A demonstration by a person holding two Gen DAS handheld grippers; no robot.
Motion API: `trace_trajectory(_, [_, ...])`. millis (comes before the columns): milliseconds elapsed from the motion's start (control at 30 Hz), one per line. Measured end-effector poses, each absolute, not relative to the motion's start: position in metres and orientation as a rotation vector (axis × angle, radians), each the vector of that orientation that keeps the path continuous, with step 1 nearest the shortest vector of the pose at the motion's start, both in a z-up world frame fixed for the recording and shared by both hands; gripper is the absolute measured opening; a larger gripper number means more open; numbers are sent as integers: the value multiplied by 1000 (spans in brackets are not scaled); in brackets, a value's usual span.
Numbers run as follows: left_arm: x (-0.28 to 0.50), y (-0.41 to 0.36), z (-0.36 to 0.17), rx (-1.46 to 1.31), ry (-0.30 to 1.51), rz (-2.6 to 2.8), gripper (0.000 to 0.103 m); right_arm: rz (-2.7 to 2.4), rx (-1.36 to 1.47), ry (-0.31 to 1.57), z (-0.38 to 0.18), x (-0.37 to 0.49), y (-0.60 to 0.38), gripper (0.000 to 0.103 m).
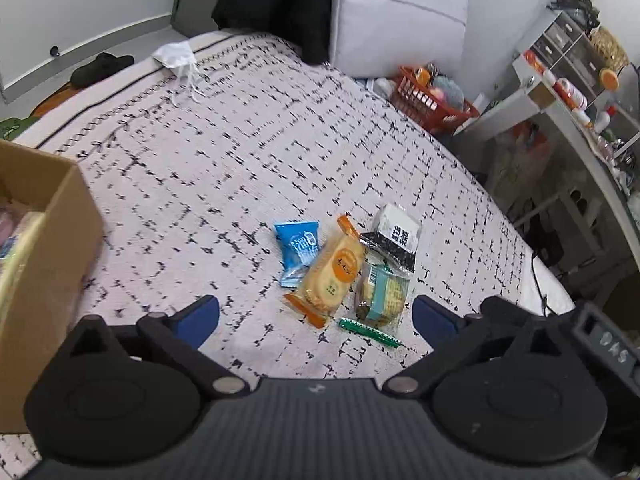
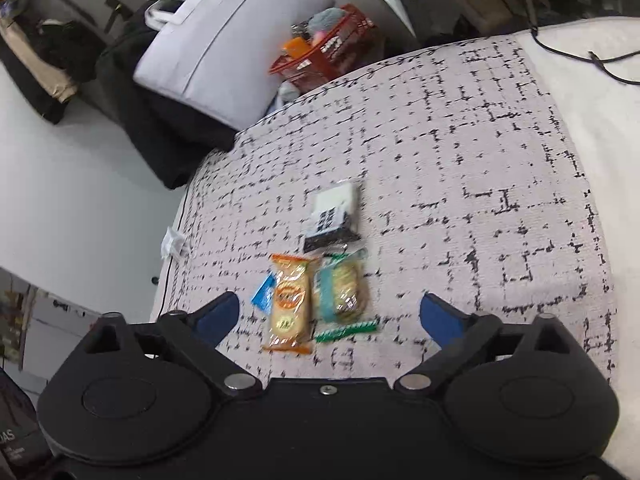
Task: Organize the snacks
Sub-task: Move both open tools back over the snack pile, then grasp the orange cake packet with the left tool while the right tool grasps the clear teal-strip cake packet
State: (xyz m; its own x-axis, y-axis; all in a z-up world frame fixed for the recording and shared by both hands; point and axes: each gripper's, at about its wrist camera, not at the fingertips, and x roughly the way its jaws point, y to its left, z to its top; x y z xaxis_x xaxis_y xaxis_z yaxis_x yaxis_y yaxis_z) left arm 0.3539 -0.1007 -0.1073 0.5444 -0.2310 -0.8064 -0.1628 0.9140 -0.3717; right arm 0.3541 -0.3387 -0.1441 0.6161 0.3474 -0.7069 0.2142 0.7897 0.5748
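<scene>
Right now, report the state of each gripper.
Left gripper: open, holding nothing.
Right gripper: open, holding nothing, above the orange-wrapped cracker packet.

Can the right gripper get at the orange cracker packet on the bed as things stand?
Probably yes. The right gripper is open and empty, with the orange cracker packet lying flat just ahead. Nothing covers it, though the green cookie packet crowds one side.

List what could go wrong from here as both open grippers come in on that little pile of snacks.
1. The orange packet overlaps the blue packet, and the black-and-white packet overlaps the green one, so one pinch may drag two.
2. Left gripper and right gripper both face the same pile and could collide.
3. The cardboard box sits well off to the side, so a loose grip may drop something.
</scene>
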Motion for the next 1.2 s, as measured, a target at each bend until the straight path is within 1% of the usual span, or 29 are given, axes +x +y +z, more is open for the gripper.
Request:
trace_trajectory(233, [377, -115, -128, -421, 1026, -45, 102, 70, 723, 960, -164, 369, -346, 98])
trace_trajectory(367, [388, -121, -139, -422, 1037, -45, 100, 71, 729, 974, -173, 377, -346, 98])
trace_trajectory(433, [394, -124, -145, -409, 1039, -43, 96, 71, 734, 979, -177, 380, -346, 98])
trace_trajectory(533, [401, -128, -155, -406, 1051, -52, 87, 65, 736, 982, -184, 385, -346, 98])
trace_trajectory(600, [405, -132, -161, -395, 1063, -49, 76, 56, 745, 987, -188, 388, -347, 98])
trace_trajectory(667, [410, -134, -167, -384, 1073, -43, 68, 53, 749, 992, -192, 391, -348, 98])
trace_trajectory(767, [415, -137, -175, -365, 1089, -47, 64, 64, 742, 1003, -196, 397, -344, 98])
trace_trajectory(933, [422, -139, -184, -363, 1099, -55, 64, 89, 756, 1025, -203, 402, -338, 98])
trace_trajectory(1000, [424, -140, -187, -365, 1099, -65, 55, 84, 742, 1032, -206, 404, -336, 98])
trace_trajectory(1033, [425, -139, -188, -376, 1100, -69, 52, 83, 735, 1036, -207, 405, -334, 98])
trace_trajectory(1100, [425, -138, -189, -385, 1097, -76, 40, 81, 728, 1041, -209, 407, -332, 98])
trace_trajectory(1200, [425, -137, -187, -377, 1091, -98, 36, 79, 705, 1037, -209, 410, -327, 98])
